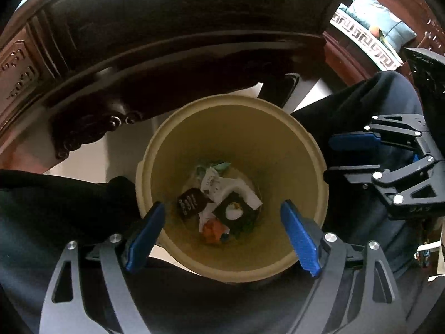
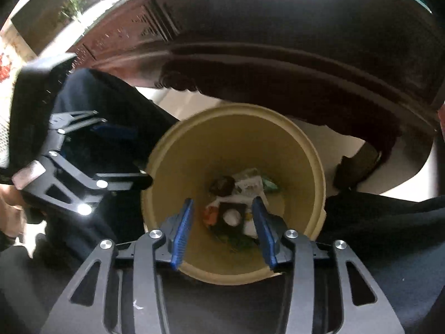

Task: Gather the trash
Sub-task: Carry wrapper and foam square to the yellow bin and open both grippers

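Observation:
A beige round trash bin (image 1: pixel 292 153) stands on the floor, seen from above in both views (image 2: pixel 180 167). At its bottom lies a pile of trash (image 1: pixel 222 203): white paper scraps, dark wrappers, an orange piece. It also shows in the right wrist view (image 2: pixel 236 208). My left gripper (image 1: pixel 224 208) is open wide and empty above the bin's near rim. My right gripper (image 2: pixel 222 206) is open and empty above the bin. The right gripper also shows at the right of the left wrist view (image 1: pixel 345 156). The left gripper also shows at the left of the right wrist view (image 2: pixel 125 156).
A dark carved wooden table (image 1: pixel 139 64) looms just behind the bin, its leg (image 1: pixel 83 136) at the left. The person's dark-trousered legs (image 1: pixel 55 208) flank the bin on both sides. Pale floor (image 2: pixel 319 139) shows behind it. A cushioned seat (image 1: pixel 372 33) is at far right.

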`<state>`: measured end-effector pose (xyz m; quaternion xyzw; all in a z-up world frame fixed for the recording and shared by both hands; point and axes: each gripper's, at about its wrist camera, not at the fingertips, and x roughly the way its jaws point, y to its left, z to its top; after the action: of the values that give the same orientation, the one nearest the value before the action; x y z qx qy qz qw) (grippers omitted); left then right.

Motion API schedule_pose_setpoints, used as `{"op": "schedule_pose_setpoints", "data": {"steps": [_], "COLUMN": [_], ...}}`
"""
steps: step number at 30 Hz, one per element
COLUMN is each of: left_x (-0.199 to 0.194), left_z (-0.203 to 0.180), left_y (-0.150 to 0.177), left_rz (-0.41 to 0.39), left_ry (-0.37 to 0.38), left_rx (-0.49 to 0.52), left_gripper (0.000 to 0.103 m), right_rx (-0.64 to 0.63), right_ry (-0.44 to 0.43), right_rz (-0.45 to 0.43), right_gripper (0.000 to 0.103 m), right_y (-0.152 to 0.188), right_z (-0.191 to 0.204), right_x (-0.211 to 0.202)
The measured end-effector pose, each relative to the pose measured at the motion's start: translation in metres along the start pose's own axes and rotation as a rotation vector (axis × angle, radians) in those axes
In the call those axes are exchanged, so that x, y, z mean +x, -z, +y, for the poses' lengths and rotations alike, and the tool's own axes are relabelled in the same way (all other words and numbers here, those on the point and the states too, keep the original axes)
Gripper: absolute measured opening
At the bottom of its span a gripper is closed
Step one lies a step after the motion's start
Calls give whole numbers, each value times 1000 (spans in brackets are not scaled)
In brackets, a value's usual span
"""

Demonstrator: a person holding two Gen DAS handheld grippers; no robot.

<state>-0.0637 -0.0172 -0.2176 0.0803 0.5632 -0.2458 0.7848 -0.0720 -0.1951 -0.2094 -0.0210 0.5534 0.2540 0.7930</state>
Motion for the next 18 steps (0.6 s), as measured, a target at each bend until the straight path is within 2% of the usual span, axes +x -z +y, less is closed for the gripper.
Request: {"op": "schedule_pose_setpoints", "data": {"steps": [18], "left_x": [9], "left_z": [-4], "left_y": [0], "left_rz": [21], "left_ry": [3], "left_rx": [-1], "left_gripper": [84], "right_rx": [8], "right_ry": [-30], "right_rz": [11], "right_gripper": [43], "right_y": [2], "right_z": [1], "right_x": [4]}}
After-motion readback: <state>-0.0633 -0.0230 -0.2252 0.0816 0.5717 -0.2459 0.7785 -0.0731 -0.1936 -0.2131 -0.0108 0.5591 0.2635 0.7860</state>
